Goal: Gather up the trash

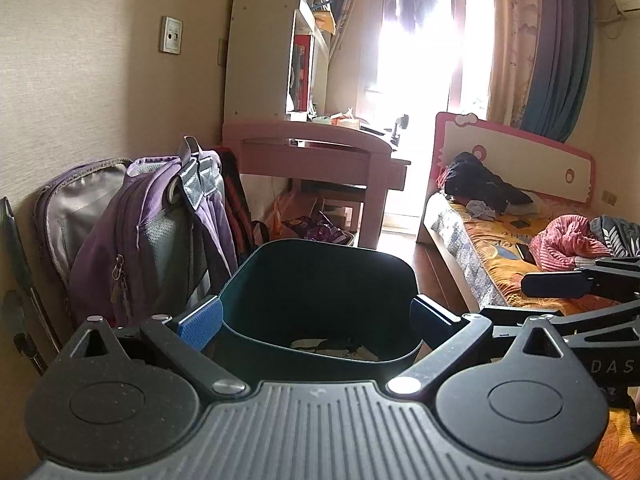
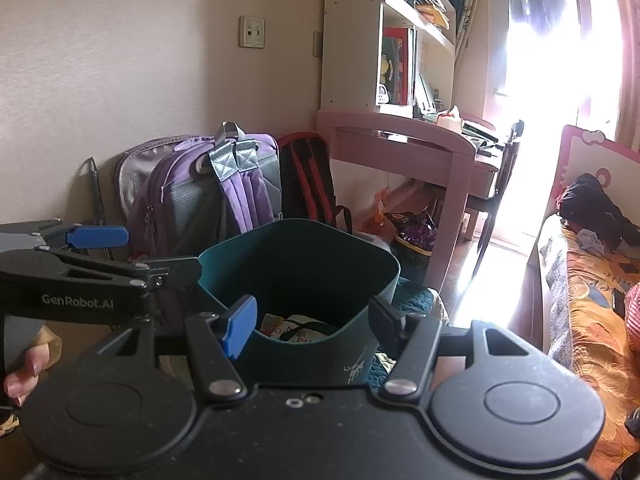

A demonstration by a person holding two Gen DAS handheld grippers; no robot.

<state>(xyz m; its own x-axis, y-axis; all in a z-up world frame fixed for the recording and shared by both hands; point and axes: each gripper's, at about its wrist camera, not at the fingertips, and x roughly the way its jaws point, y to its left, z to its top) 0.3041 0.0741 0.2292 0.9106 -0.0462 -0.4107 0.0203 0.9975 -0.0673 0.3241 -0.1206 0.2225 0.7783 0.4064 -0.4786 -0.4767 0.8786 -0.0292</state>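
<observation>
Both pairs of fingers stood spread and held nothing: the left gripper and the right gripper each framed the teal bin at lower centre of its view, pads either side of the near rim without clearly touching it. Trash, printed wrappers by the look of it, lay on the bin's bottom, so the bin was probably the collecting point and the grippers hovered over it between drops. More likely litter, a purple packet, sat on the floor under the pink desk, right of centre in the right view. A purple backpack crowded the bin's far left side against the wall; the bed closed the right edge. Open floor ran between bin and bed toward the bright balcony door.
</observation>
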